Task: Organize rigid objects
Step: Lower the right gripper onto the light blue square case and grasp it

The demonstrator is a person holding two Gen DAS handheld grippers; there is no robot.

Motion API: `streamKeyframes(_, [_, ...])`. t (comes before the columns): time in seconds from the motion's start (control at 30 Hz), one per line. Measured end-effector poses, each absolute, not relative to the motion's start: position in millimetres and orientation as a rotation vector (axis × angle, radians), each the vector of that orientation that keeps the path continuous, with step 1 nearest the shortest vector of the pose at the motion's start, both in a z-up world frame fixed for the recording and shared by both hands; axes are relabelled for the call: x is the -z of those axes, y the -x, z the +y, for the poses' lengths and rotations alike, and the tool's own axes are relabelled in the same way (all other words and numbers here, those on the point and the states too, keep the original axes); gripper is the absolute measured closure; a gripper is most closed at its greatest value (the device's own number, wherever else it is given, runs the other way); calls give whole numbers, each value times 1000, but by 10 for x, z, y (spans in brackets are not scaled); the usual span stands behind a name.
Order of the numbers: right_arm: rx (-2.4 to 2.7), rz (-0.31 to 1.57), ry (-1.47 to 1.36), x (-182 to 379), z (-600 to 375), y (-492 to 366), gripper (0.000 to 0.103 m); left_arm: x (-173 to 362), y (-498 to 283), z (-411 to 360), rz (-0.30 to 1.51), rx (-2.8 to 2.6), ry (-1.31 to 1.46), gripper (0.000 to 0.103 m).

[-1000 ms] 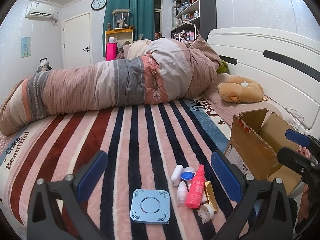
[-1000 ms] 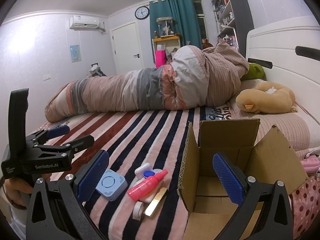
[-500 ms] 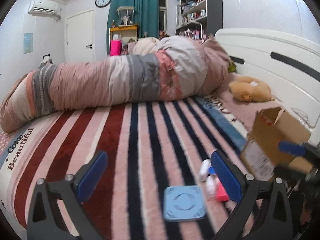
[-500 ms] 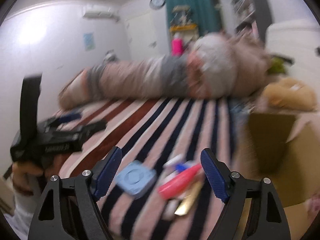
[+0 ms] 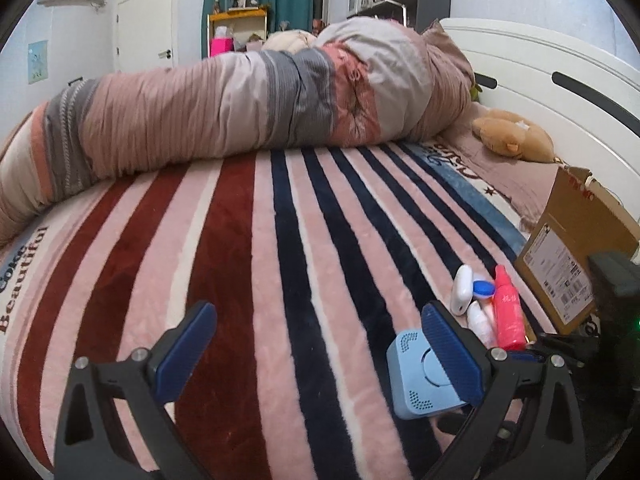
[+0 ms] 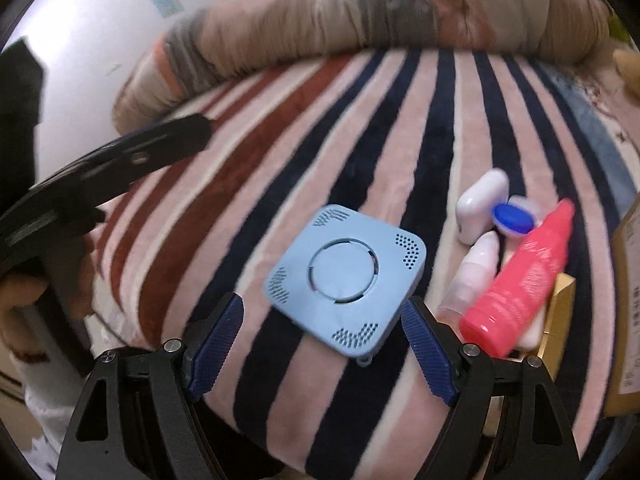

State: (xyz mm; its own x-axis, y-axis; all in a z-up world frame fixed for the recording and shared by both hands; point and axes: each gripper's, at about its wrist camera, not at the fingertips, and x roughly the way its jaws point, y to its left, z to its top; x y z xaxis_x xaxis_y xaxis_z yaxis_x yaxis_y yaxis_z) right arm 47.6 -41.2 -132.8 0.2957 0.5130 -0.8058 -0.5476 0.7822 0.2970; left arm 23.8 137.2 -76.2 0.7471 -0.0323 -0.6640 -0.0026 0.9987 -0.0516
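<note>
On a striped blanket [image 6: 400, 128] in a bedroom, the right gripper [image 6: 320, 354] hangs spread wide at lower centre, lined up on a flat blue square device [image 6: 344, 276], apparently to straddle its edges. Bottles [image 6: 516, 284] cluster at right beside a cardboard box [image 5: 560, 264]. The left gripper [image 5: 316, 354], also spread, holds nothing.

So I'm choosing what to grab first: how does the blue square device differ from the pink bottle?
The blue square device is flat and wide with rounded corners; the pink bottle is slim and tapered. The device lies apart on the blanket; the bottle rests in the pile of small containers. Both are rigid, and lying down.
</note>
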Motion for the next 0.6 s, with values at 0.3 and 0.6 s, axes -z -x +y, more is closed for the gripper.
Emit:
streamKeyframes(0.3, [-680, 1038, 149, 1377, 20, -700, 13, 1004, -392, 1662, 789, -66, 118, 1])
streamKeyframes(0.6, [-680, 1034, 302, 1440, 118, -668, 24, 1222, -491, 1784, 884, 48, 238, 1])
